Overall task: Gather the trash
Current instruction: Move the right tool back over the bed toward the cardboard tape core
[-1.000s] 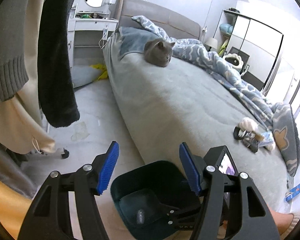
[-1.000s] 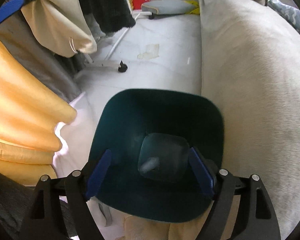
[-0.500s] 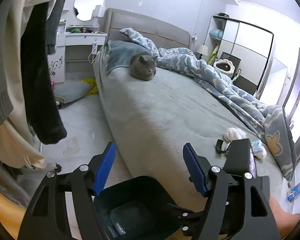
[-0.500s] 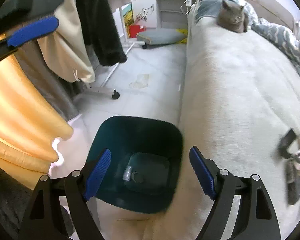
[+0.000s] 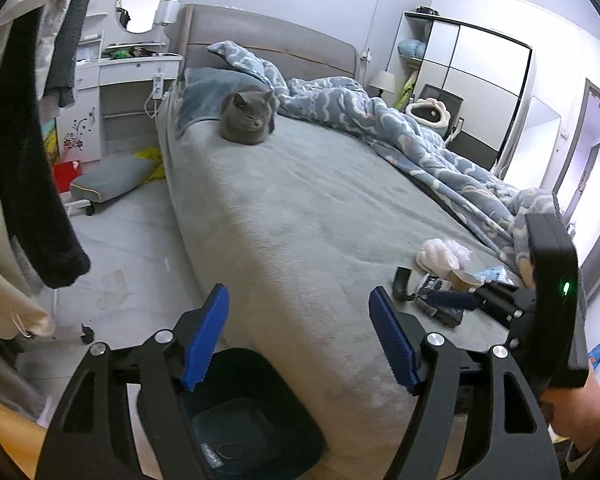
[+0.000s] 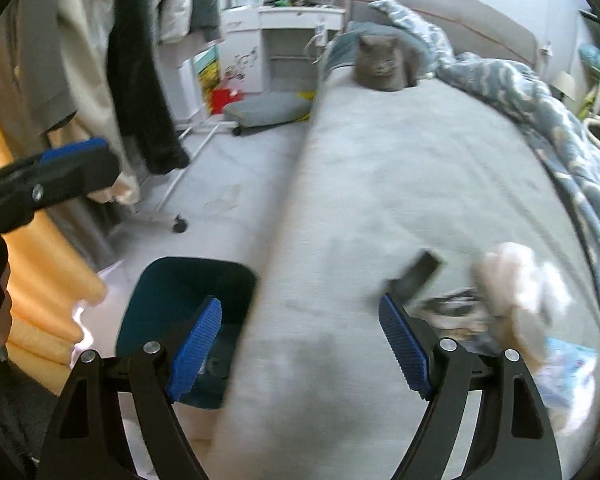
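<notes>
A dark teal bin (image 5: 272,380) stands on the floor against the bed's near corner, with small bits at its bottom. A litter pile lies on the grey bed: a white crumpled wad (image 5: 440,254), a black wrapper (image 5: 402,282) and a blue packet (image 5: 492,270). My left gripper (image 5: 297,296) hangs above the bin and the bed edge, its jaws opening with nothing between them. My right gripper (image 6: 300,300) is open and empty over the bed, with the blurred black wrapper (image 6: 416,276) and white wad (image 6: 516,280) just beyond its right pad. The bin (image 6: 172,288) sits behind its left finger.
A grey cat (image 5: 248,118) lies at the bed's head, beside a rumpled blue duvet (image 5: 440,152). Clothes (image 5: 28,160) hang on a wheeled rack at left. A clear wrapper (image 5: 112,288) and a grey cushion (image 5: 112,178) lie on the floor, and a blue packet (image 5: 598,354) at far right.
Both grippers rose from over the bin. The right one swung right over the bed, so the litter pile came into its view. The left jaws spread wider.
</notes>
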{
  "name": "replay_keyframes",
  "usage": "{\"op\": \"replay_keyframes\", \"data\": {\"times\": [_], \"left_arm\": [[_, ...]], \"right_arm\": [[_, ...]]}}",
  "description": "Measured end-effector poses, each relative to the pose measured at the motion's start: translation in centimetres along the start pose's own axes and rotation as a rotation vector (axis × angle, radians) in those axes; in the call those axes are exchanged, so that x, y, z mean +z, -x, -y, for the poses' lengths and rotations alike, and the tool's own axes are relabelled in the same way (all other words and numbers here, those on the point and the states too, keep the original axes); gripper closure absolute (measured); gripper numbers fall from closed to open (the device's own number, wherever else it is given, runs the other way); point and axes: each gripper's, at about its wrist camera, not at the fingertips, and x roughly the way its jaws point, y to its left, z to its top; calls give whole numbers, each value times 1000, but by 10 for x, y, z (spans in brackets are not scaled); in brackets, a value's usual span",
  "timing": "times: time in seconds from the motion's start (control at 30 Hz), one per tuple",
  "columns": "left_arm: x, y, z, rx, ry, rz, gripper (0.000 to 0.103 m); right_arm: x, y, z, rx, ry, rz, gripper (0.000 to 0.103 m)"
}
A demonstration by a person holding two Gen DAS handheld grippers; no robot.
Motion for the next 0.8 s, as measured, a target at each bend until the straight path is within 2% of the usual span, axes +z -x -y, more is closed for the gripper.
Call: {"op": "replay_keyframes", "data": {"times": [0.17, 0.33, 0.63, 0.73, 0.8], "left_arm": [[2, -17, 19, -25, -9, -22, 28], [4, -33, 32, -38, -20, -36, 28], [8, -60, 57, -65, -38, -61, 28], [8, -68, 62, -72, -45, -71, 28], [9, -74, 65, -75, -51, -79, 28]], "right_arm": [[-5, 16, 49, -41, -81, 39, 21], [-11, 26, 83, -65, -130, 62, 21], [-20, 21, 126, -42, -206, 48, 21], [-25, 16, 137, -36, -232, 25, 30], [-28, 13, 141, -35, -238, 11, 32]]}}
